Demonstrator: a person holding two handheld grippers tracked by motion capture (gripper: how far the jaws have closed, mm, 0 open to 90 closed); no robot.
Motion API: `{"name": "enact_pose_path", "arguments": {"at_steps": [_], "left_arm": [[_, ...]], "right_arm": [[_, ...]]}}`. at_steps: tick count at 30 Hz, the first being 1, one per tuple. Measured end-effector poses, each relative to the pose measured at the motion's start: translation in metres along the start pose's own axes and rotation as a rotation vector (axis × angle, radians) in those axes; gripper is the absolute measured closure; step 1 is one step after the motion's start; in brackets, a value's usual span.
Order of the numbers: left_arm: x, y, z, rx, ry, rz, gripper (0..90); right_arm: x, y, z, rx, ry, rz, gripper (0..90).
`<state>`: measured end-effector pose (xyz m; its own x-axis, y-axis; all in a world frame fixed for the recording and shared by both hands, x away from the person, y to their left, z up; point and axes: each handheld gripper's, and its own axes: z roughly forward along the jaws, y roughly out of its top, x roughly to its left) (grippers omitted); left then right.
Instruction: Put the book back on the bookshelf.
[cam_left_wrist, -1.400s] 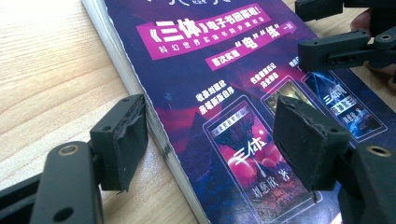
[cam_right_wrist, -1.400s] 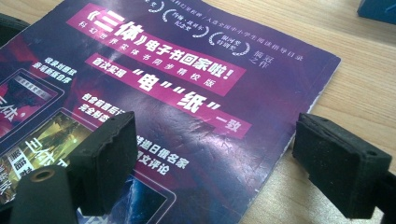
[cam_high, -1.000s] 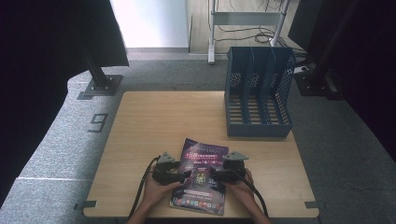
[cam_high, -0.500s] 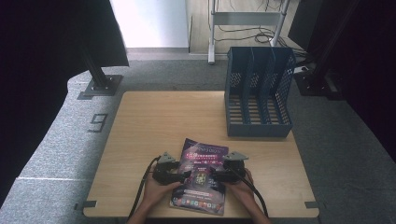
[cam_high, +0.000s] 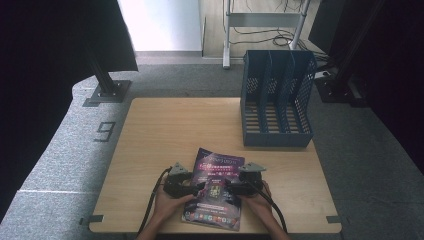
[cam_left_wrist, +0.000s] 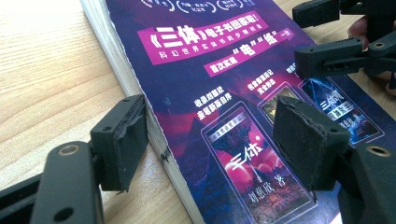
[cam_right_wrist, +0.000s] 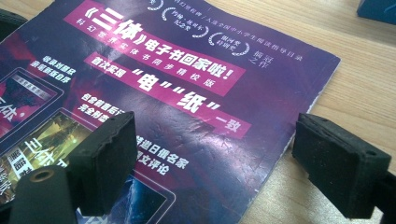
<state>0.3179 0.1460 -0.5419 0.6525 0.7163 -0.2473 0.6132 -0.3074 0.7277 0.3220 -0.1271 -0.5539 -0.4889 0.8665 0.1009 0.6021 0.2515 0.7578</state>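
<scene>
While the book (cam_high: 216, 187) lies flat, each hand-held gripper straddles its edge, jaws apart.

The high view looks forward and down on the whole table (cam_high: 165, 130). Each gripper view sits low and close at the near edge, facing across the magazine (cam_high: 216, 187), which all three views share.

The magazine (cam_high: 215, 189) lies flat on the table (cam_high: 165, 130) at its near edge. The left gripper (cam_high: 192, 187) is at its left side, the right gripper (cam_high: 231, 187) at its right. The file rack (cam_high: 276, 100) stands behind, at the far right corner.
</scene>
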Motion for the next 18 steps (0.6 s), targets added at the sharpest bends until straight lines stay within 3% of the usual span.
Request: {"name": "enact_pose_path", "arguments": {"at_steps": [9, 18], "left_arm": [[-0.0003, 0.0002, -0.0002, 0.000, 0.000, 0.000, 27.0], [-0.0051, 0.0067, -0.0035, -0.040, -0.014, 0.024, 27.3]], "right_arm": [[0.0000, 0.0000, 0.0000, 0.000, 0.000, 0.000, 13.4], [0.0007, -0.0003, -0.0004, -0.003, -0.005, -0.002, 13.7]]}}
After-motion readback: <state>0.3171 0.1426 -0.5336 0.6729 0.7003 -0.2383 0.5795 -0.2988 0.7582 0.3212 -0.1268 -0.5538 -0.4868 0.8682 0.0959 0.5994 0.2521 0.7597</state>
